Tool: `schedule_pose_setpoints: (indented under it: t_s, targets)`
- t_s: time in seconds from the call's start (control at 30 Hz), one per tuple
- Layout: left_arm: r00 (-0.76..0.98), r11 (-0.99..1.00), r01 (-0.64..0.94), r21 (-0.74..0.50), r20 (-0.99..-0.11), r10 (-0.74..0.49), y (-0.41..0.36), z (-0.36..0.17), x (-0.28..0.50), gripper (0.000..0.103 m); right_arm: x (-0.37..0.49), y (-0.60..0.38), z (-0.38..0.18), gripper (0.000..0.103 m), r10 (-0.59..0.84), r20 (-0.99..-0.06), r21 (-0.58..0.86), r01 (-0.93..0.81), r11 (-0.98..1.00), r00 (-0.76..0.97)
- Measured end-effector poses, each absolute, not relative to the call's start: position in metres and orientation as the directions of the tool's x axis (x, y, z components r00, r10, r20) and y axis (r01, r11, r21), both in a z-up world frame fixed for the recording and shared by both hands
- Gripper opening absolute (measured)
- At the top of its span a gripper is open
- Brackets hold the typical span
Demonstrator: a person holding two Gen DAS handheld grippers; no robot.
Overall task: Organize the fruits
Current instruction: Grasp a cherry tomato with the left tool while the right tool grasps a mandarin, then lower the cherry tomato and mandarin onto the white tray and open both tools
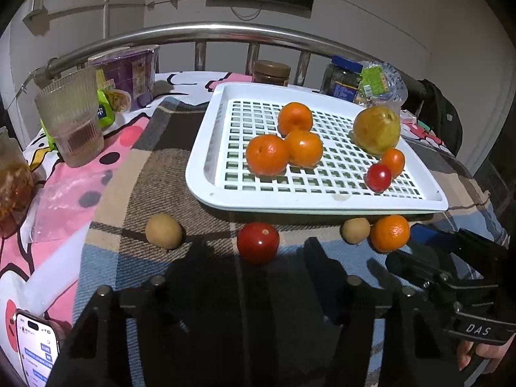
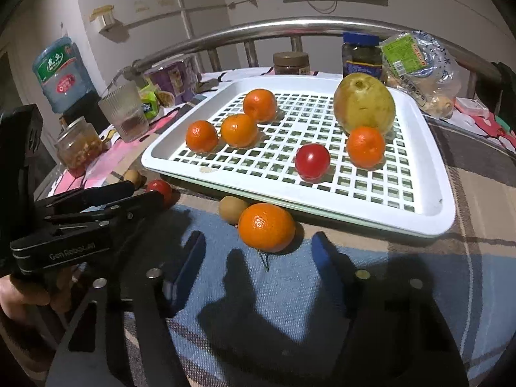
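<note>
Plaid cloth [image 1: 154,174] carries white tray [image 1: 206,148], glass [image 1: 71,119], loose fruit.

R hand-held gripper [image 2: 258,251] open, orange [image 2: 266,226] ahead

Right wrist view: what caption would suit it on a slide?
Open right gripper nears an orange lying beside a white tray of fruit.

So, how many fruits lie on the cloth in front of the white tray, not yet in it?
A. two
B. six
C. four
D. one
C: two tan round fruits, a red fruit and an orange sit on the plaid cloth before the white tray; neither the left gripper nor the right gripper holds any.
</note>
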State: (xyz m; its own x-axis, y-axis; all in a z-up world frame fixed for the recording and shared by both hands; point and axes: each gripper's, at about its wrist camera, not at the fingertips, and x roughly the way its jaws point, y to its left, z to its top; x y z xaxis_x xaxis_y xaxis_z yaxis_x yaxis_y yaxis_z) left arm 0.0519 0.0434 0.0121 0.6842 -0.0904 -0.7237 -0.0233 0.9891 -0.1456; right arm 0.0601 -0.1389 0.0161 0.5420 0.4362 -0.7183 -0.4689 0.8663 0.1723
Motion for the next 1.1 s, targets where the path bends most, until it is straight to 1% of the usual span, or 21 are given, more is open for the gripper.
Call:
schedule_pose_setpoints:
  t_s: [0.13,0.2,0.27,0.3,0.8,1.1]
  targets:
    - [0.672,0.988,-0.022,-0.151,-0.734,-0.097,0.044,0.008,0.057,0.047,0.065,-0.136,0.014,0.055,0.427,-0.727,0.169,-0.463,0.87,0.538]
    - [0.667,0.988,-0.028,-0.149,-0.739,-0.092,0.044,0.006,0.059,0.04,0.069,-0.135,0.013,0.046,0.425,-0.731,0.172,-0.459,0.872,0.533]
    - [0.663,0.986,-0.028,-0.167,-0.741,-0.107,0.046,0.004,0.06,0.031,0.072,-0.135,0.012,0.043,0.425,-0.735,0.18,-0.452,0.874,0.529]
    - [0.664,0.985,-0.028,-0.168,-0.74,-0.107,0.046,0.004,0.061,0.031,0.073,-0.135,0.011,0.039,0.424,-0.735,0.182,-0.449,0.875,0.529]
    - [0.679,0.987,0.023,-0.162,-0.722,-0.134,0.037,0.012,0.044,0.03,0.055,-0.161,0.016,0.038,0.461,-0.705,0.255,-0.414,0.874,0.538]
    - [0.694,0.985,0.07,-0.157,-0.702,-0.161,0.022,0.026,0.029,0.03,0.042,-0.191,0.026,0.038,0.448,-0.68,0.281,-0.358,0.891,0.581]
